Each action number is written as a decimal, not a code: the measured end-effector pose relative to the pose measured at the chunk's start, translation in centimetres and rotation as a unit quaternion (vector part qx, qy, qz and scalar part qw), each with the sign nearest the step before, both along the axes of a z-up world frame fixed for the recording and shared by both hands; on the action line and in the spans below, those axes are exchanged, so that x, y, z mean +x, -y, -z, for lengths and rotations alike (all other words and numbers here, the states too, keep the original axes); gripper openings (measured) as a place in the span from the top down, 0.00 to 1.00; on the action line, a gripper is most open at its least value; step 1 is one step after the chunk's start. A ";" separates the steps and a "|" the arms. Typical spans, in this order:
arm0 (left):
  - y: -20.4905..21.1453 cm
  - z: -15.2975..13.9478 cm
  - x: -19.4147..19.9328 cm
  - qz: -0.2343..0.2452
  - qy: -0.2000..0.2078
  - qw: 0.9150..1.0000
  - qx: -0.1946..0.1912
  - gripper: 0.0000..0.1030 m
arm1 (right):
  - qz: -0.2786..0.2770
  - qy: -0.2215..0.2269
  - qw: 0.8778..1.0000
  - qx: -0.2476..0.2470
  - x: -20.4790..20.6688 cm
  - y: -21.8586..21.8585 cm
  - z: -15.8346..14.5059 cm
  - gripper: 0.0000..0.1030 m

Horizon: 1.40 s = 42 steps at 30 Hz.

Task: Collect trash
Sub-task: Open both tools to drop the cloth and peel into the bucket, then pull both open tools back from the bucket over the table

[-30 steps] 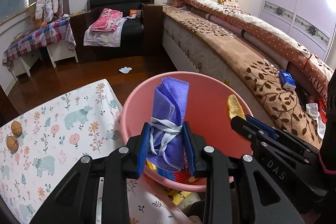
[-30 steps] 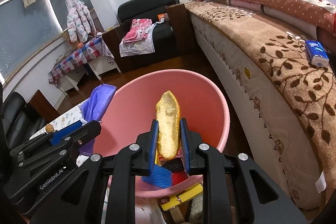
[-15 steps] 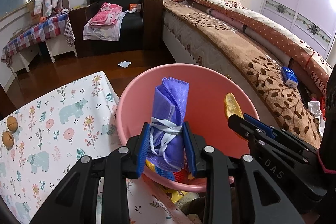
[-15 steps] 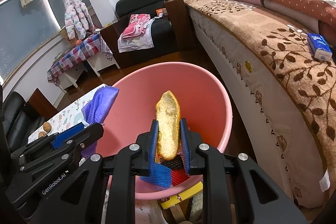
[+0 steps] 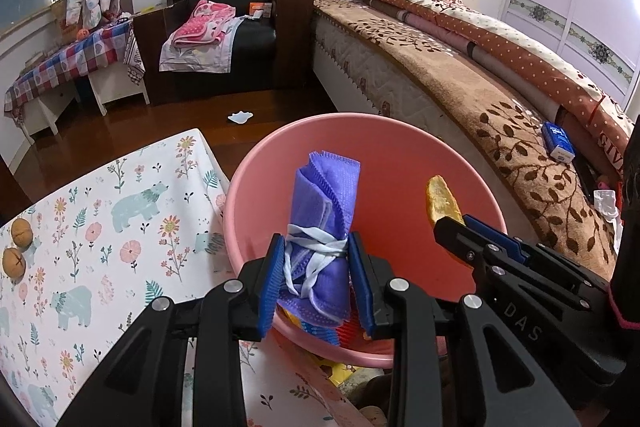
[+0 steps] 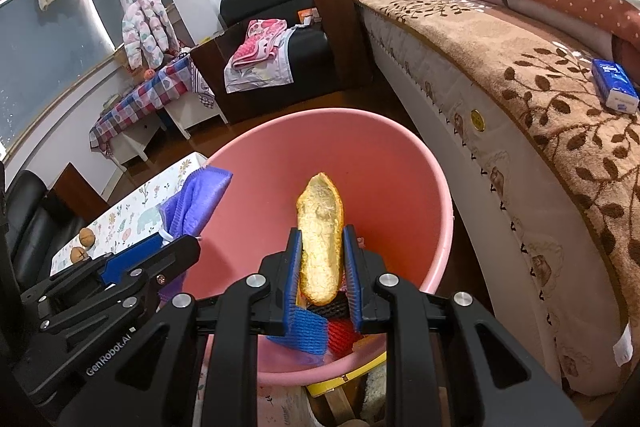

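In a bedroom, beside a floral-clothed surface (image 5: 100, 227), a pink bin (image 5: 400, 147) already holds scraps, while the left gripper (image 5: 316, 283) grasps a purple mask (image 5: 324, 211) and the right gripper (image 6: 320, 267) a peel (image 6: 320, 227) above it, both unreleased.

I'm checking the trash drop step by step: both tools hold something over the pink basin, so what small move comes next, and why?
Probably open both tools. The left tool grips a purple face mask and the right tool an orange peel, both above the pink basin, so they would likely fall among the trash inside.
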<state>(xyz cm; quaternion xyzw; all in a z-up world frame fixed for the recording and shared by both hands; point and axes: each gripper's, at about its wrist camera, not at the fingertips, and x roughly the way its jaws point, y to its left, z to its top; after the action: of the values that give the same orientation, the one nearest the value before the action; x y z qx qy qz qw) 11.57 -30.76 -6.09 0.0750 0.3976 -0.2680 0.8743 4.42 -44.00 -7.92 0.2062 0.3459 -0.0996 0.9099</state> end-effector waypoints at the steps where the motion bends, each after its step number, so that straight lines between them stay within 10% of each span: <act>1: -0.1 0.0 0.1 -0.001 0.000 1.000 0.000 0.70 | 0.000 -0.001 1.000 0.001 0.1 0.0 0.1 0.80; 12: -1.0 -0.4 0.0 -0.003 0.003 1.000 -0.019 0.47 | 0.003 -0.011 1.000 0.016 0.3 0.0 0.9 0.70; 42: -7.5 -5.7 -4.1 -0.029 0.057 0.997 -0.052 0.45 | -0.027 0.051 0.998 -0.036 -4.3 -5.6 -4.3 0.49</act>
<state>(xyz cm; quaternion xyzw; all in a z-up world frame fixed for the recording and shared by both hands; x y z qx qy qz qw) 7.51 -23.23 -0.43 0.0330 0.3344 -0.2580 0.9058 0.10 -38.40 -3.59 0.1684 0.3005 -0.0768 0.9356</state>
